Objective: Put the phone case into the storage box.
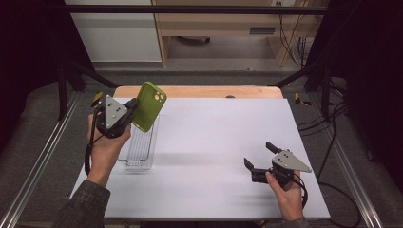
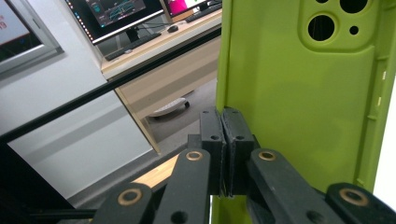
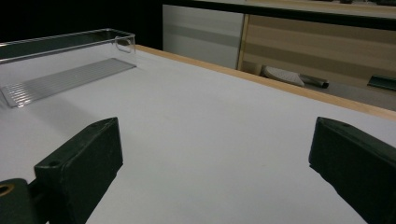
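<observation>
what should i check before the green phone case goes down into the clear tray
1. Grip: left gripper jaws pinched shut on the edge of the green phone case: ok.
2. Case over the clear tray: it hangs above the tray's far end: ok.
3. Case angle: tilted, not level with the tray floor: not ok.
4. Tray inside free: nothing seen in it: ok.
5. Right gripper out of the way: open, low over the white sheet, well apart from the tray: ok.
6. Depth of the pinch on the case: cannot tell.
</observation>
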Motion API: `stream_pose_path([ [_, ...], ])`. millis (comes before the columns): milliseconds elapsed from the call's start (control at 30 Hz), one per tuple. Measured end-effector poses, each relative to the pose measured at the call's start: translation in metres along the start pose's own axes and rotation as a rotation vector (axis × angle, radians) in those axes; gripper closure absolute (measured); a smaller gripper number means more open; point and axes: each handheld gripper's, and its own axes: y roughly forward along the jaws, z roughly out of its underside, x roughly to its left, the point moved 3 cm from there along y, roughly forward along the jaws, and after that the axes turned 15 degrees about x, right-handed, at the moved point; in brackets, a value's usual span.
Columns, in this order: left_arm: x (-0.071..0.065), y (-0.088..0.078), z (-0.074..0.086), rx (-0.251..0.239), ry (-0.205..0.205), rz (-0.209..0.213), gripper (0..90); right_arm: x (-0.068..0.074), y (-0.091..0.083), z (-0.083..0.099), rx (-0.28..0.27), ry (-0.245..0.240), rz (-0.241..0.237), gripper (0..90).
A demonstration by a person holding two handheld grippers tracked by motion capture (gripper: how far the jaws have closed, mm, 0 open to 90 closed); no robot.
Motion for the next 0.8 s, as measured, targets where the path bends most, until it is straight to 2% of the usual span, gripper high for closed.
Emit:
stream_pose_path([
  [400,0.013,0.006,0.003,-0.006,-0.065,-0.030,87.7,0.000,-0.003,0.001,-0.010,0.004,-0.011,3.6],
  [533,0.016,0.009,0.006,0.001,-0.085,-0.055,87.6,0.003,-0.006,0.001,-0.001,-0.020,0.008,3.6],
  [700,0.024,0.009,0.008,-0.013,-0.134,-0.061,87.6,0.002,-0.007,0.002,-0.008,-0.005,0.001,3.6],
  [800,0.027,0.008,0.009,-0.016,-0.141,-0.076,87.6,0.002,-0.008,0.003,-0.007,-0.006,-0.003,4.0],
])
